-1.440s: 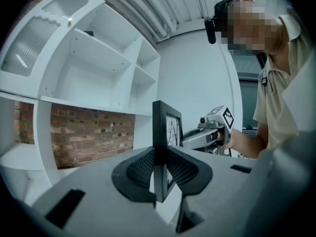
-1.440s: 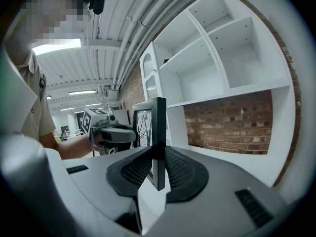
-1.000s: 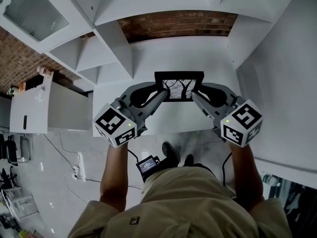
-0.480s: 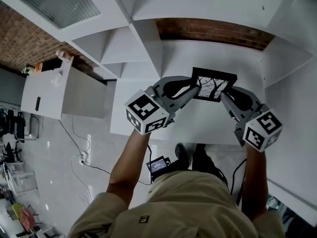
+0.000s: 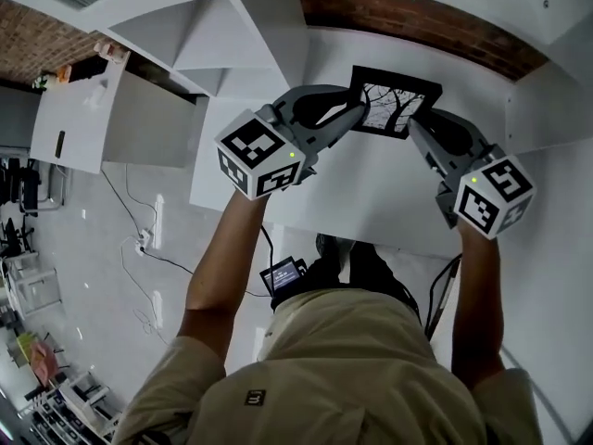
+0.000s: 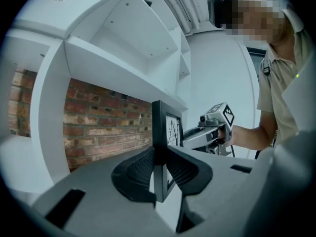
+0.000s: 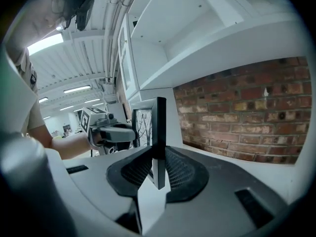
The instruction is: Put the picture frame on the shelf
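Frame (image 5: 396, 101): being held upright over the shelf (image 5: 371, 202), near the brick back (image 5: 417, 17); contact with the board cannot be told.
Left tongs (image 5: 350, 117): being kept clamped on the frame's left edge.
Right tongs (image 5: 414, 130): being kept clamped on its right edge.
Change: the frame is being carried deeper into the bay than a second ago, with both grips unchanged.
Meaning: placement is judged nearly done; set-down and release are pending.
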`<state>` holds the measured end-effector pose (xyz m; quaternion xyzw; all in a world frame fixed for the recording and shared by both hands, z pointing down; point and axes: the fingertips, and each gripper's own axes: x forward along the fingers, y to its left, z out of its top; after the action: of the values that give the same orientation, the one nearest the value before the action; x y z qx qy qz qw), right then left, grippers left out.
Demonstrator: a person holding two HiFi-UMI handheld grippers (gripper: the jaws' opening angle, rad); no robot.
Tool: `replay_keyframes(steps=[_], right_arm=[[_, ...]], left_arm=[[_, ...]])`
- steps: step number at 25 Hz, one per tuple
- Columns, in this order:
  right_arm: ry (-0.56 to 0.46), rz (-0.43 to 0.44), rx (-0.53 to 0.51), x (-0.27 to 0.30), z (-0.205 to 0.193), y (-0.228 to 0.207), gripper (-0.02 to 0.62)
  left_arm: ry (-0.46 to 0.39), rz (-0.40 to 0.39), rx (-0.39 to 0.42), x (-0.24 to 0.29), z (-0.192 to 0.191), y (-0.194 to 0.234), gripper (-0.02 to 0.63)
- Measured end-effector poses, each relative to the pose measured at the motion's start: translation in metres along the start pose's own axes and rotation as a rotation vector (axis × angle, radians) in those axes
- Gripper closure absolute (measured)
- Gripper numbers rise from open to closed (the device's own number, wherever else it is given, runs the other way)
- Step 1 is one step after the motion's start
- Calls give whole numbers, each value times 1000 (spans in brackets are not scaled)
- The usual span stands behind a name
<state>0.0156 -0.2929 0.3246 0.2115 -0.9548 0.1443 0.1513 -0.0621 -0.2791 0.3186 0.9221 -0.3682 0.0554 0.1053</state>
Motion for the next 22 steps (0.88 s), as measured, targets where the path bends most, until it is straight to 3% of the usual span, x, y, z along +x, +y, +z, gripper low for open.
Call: replay_keyframes(steps=[9, 22], right_arm=[[35, 26, 1, 61, -48, -37, 517], [53, 21, 25, 92, -91, -70, 517]], left_arm=[[-17, 62, -48, 17, -63, 51, 528], [10, 110, -79, 42, -113, 78, 528]])
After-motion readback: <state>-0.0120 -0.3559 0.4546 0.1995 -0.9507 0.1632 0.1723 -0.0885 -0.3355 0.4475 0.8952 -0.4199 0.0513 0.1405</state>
